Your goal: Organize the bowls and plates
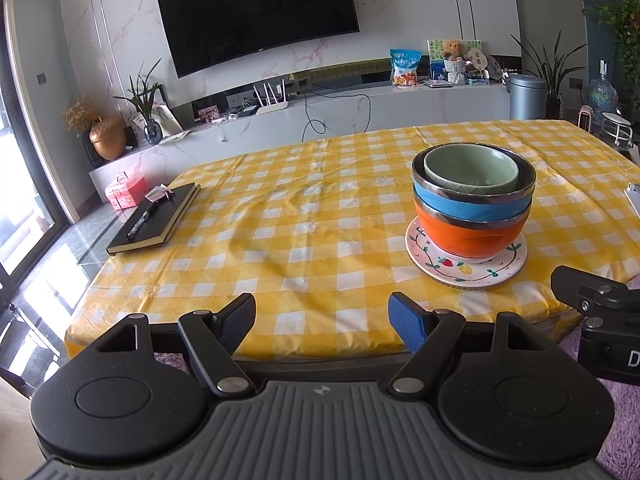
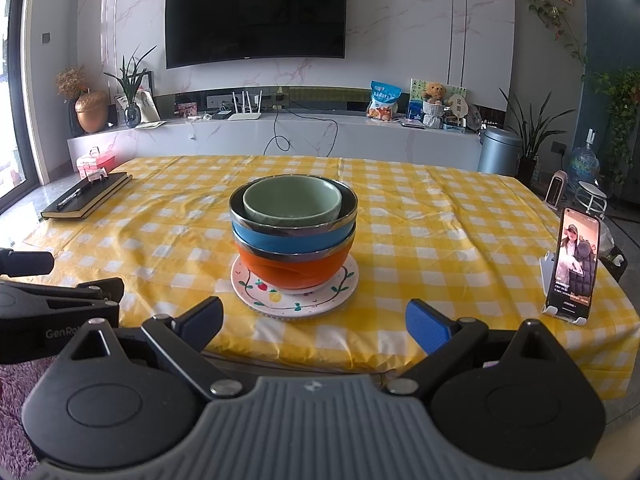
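Standing beyond both wide-open, empty grippers [image 1: 322, 320] [image 2: 314, 322]: 3 nested bowls [image 2: 293, 232] on plate [image 2: 256, 290].

Nested bowls [image 2: 293, 232] on plate [image 2: 256, 294]

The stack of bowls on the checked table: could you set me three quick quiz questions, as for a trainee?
1. True or false: the green bowl sits topmost in the stack.
2. Which bowl rests directly on the painted plate: A) blue B) orange C) green?
3. What lies on the black notebook?

Key: 1. true. 2. B, the orange bowl, under the blue bowl. 3. A pen.
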`<act>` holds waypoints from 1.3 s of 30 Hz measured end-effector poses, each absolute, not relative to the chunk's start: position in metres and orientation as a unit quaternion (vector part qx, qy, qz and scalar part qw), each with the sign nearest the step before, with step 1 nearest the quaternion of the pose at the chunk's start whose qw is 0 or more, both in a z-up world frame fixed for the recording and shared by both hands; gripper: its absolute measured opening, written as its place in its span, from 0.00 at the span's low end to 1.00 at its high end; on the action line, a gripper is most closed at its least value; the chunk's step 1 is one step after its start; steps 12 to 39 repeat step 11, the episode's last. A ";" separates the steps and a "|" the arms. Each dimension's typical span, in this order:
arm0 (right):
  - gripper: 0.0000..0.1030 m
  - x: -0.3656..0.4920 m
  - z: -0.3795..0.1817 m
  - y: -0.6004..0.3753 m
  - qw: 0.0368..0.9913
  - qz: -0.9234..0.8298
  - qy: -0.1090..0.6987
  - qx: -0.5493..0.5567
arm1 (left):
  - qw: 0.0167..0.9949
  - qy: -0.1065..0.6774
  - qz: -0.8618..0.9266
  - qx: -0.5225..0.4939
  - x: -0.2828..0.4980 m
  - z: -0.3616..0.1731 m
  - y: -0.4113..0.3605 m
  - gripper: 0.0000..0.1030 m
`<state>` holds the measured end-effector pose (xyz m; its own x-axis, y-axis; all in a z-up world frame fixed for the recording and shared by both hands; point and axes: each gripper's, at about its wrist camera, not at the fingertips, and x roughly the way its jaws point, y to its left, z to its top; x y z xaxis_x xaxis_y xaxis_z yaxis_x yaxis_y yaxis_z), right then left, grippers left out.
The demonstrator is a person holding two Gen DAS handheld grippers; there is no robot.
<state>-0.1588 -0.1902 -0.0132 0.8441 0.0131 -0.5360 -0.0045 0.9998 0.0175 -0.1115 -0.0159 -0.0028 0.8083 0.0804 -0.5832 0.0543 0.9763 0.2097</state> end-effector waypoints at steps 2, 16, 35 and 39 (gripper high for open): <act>0.93 -0.159 -0.013 -0.190 0.960 0.004 0.279 0.008 | 0.946 0.307 0.005 0.109 -0.112 -0.002 -0.016 0.86; 0.93 -0.159 -0.013 -0.190 0.960 0.004 0.279 0.008 | 0.947 0.304 0.003 0.103 -0.113 -0.003 -0.016 0.86; 0.93 -0.159 -0.013 -0.190 0.960 0.004 0.279 0.008 | 0.947 0.304 0.003 0.103 -0.113 -0.003 -0.016 0.86; 0.93 -0.159 -0.013 -0.190 0.960 0.004 0.279 0.008 | 0.947 0.304 0.003 0.103 -0.113 -0.003 -0.016 0.86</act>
